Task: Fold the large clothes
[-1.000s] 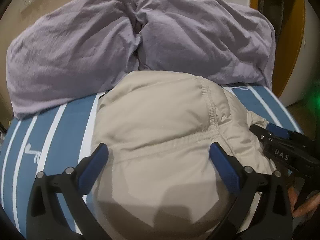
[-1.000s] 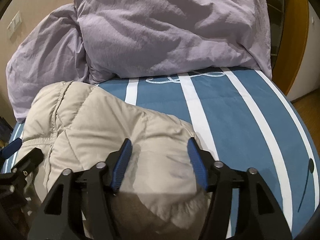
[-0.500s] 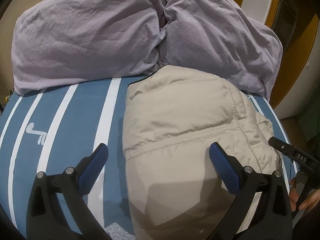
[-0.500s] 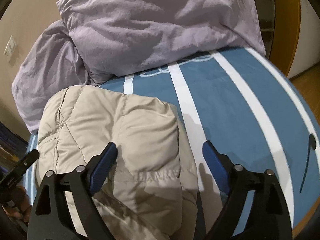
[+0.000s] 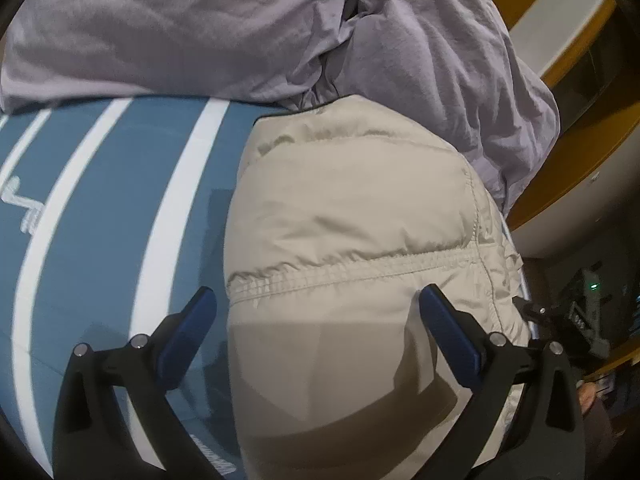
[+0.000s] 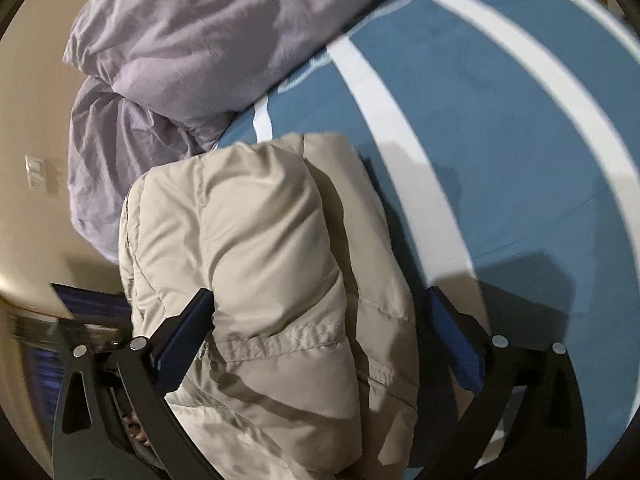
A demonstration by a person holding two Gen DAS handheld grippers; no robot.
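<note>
puffy beige quilted jacket [image 5: 352, 240]: folded, frame centre, on blue white-striped bedcover [image 5: 100, 200] | left gripper [image 5: 320, 332]: fingers apart, gripping nothing | right gripper [image 6: 320, 332]: jaws opening, jacket between, unclamped

A bed [image 5: 100, 216] covered in a blue sheet with white stripes carries a folded beige puffer jacket [image 5: 352, 240], lying directly ahead of and beneath both claws. Beyond the jacket, farther from the claws, crumpled lilac bedding [image 5: 200, 28] is heaped, its edge touching the jacket.
</note>
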